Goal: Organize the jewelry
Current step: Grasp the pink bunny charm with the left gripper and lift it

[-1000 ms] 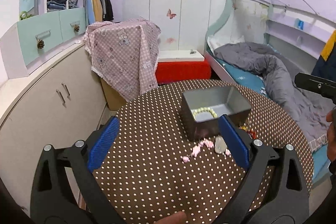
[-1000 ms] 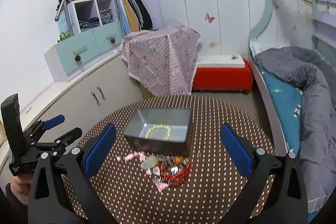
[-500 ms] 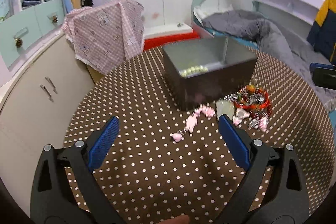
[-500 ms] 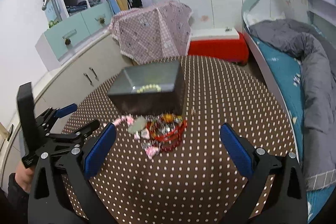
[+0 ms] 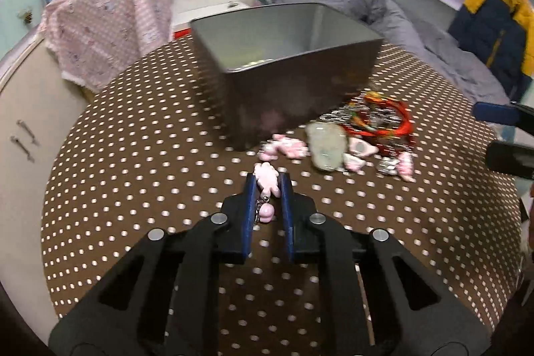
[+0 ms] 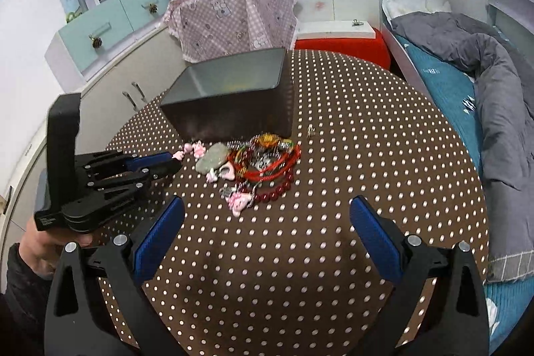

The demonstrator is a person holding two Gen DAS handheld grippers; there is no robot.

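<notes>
My left gripper [image 5: 267, 186] is pinched onto a pink charm [image 5: 266, 181], with the blue pads on either side of it and a short chain and a second pink bead [image 5: 266, 213] hanging back between them. The charm sits low over the dotted table [image 5: 133, 155]; I cannot tell whether it has lifted clear. My right gripper [image 6: 267, 231] is spread wide with nothing in it, hovering over the near part of the table, well short of the pile.

I judge that I am picking up one piece to put away. The next move calls for raising the charm over the near wall of the metal box [image 5: 300, 89], which stands just beyond it, and letting go inside. The trailing chain could snag on the rim, so I would lift high enough first.

Counting: one box, with one pale bead bracelet [image 5: 253, 64] only partly visible on its floor. Beside the box lies one greenish stone pendant [image 6: 212, 157], one dark red bead bracelet [image 6: 277, 189], and a tangle of red cords [image 6: 267, 162] whose number I cannot make out. Several small pink charms are scattered around the pile, too blurred to count exactly. One small ring-like piece [image 6: 311, 129] lies apart to the right.
</notes>
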